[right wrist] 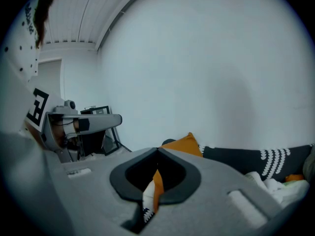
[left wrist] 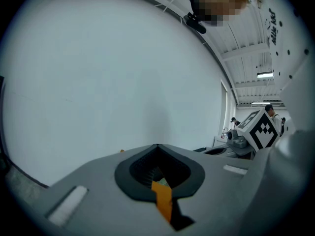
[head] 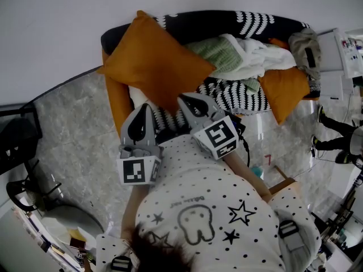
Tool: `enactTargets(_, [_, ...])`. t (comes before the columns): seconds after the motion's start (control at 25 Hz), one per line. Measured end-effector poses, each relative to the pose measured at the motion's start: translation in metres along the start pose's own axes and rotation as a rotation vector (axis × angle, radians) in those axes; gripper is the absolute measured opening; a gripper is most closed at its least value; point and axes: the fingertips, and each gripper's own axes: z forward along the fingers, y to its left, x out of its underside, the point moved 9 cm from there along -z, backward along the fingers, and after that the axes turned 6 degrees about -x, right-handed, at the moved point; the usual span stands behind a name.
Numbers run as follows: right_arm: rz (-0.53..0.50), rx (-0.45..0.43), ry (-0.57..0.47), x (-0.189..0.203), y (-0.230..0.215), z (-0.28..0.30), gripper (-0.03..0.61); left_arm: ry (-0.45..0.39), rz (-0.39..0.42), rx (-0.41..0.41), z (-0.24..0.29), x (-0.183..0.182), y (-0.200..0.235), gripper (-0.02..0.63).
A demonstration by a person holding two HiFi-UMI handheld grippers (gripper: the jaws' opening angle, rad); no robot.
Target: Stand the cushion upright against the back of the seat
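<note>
Leaning with one corner up, the orange cushion [head: 156,61] stands tilted at the left end of the sofa [head: 227,21], against its dark patterned back. White and green cloths [head: 244,55] lie piled on the middle of the seat, and a second orange cushion [head: 283,92] lies at the right end. The left gripper [head: 144,107] and the right gripper [head: 182,99] are side by side near the first cushion's lower corner. Both have their fingers closed together and hold nothing.
</note>
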Motion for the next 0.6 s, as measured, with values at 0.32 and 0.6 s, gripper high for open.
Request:
enactTargets(0.32, [-0.006,-0.008,0.003,0.0008,0.0010,-0.0002,0.000,-0.001,-0.004,-0.001,-0.0006,0.0003,-0.0007,0.002])
enactTargets(0.6, [-0.004,-0.003,0.006,0.0016,0.0002,-0.0012,0.000,0.000,-0.005,-0.001,-0.0004,0.0002,-0.0009,0.002])
